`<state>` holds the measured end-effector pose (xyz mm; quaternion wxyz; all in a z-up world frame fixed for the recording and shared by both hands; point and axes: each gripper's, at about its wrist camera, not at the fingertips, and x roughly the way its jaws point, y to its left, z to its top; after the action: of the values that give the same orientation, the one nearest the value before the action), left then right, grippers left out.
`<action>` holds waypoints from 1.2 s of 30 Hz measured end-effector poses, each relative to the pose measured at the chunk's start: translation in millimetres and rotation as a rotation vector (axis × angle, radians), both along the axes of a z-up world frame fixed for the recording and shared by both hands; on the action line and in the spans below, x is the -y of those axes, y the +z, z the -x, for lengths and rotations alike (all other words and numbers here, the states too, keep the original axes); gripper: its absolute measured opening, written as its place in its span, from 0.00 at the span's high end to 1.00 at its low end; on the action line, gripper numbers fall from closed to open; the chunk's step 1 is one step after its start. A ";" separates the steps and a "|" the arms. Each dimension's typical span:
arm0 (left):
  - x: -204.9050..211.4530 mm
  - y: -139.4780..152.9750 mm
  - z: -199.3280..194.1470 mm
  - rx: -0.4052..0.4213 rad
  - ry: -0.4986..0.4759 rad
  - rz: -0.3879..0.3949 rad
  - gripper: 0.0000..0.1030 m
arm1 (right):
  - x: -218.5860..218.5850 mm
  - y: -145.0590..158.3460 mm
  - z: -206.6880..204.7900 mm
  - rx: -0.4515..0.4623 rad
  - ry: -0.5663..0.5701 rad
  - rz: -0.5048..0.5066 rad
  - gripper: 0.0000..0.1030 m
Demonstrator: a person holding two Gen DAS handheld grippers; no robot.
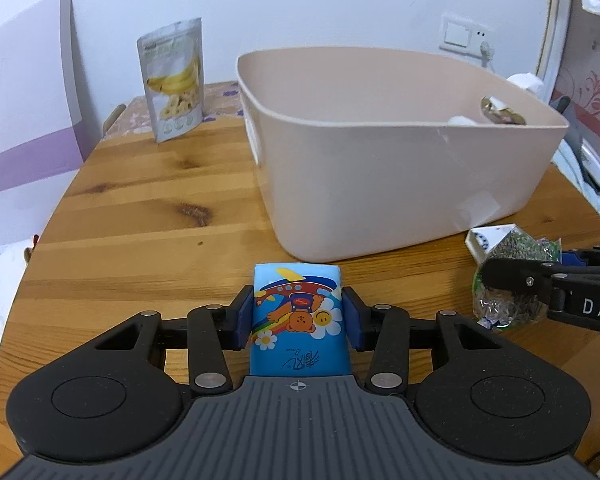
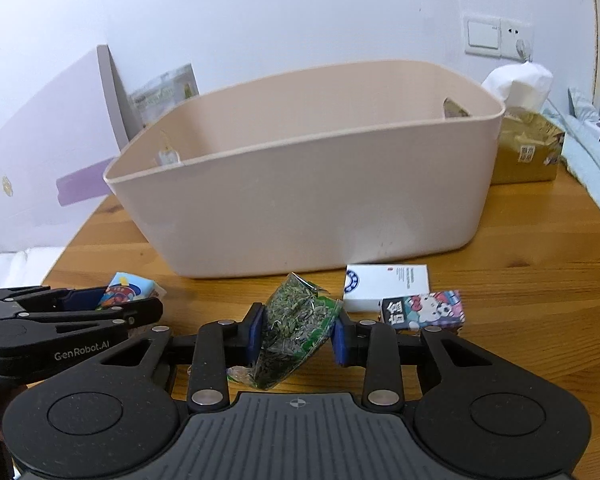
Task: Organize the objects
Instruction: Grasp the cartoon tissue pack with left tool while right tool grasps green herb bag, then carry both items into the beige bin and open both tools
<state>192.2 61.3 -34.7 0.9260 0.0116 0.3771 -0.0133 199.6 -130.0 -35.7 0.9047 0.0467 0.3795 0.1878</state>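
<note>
Tissues sit in your left gripper (image 1: 298, 322): the blue tissue pack (image 1: 298, 320) with the cartoon bear print is pinched between both blue pads, one pad on each long side, and it lies low over the wooden surface (image 1: 140, 220), just in front of the near wall of the beige bin (image 1: 380, 184). Whether the pack is lifted clear of the wood or resting on it cannot be told.

Your right gripper (image 2: 298, 334) is closed on the clear bag of green dried leaves (image 2: 296, 328). The bag stands tilted between the pads, its top leaning toward the bin (image 2: 300, 200), its lower end down by the gripper body. In the left wrist view the same bag (image 1: 512, 280) shows at the right edge with the right gripper's black fingers across it.

Just right of the leaf bag, on the surface (image 2: 540, 300), lies a white box (image 2: 384, 286) with a blue round emblem, and touching its front edge sits a small pack with a cat cartoon (image 2: 424, 312). A banana chip pouch (image 1: 174, 80) stands upright at the far left, well apart from the bin. Behind the bin's right corner rests a brown cardboard box (image 2: 528, 152) with white tissue (image 2: 518, 84) above it. The bin's floor is hidden from both cameras.
</note>
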 end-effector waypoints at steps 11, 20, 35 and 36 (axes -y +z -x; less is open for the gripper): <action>12.6 32.0 15.4 0.064 -0.046 -0.008 0.55 | 29.7 32.4 15.2 0.069 -0.010 -0.045 0.69; 24.1 61.0 23.3 0.131 -0.081 -0.034 0.55 | 44.0 59.2 23.8 0.146 -0.018 -0.077 0.69; 25.2 105.3 5.7 0.232 -0.082 -0.042 0.55 | 61.7 95.2 8.1 0.244 -0.050 -0.097 0.69; 24.9 107.4 3.1 0.237 -0.080 -0.044 0.55 | 62.2 97.2 5.8 0.250 -0.052 -0.097 0.69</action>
<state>189.1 36.4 72.7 0.9624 0.0483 0.2642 -0.0406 193.8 -192.2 61.5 0.9461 0.0765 0.2532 0.1867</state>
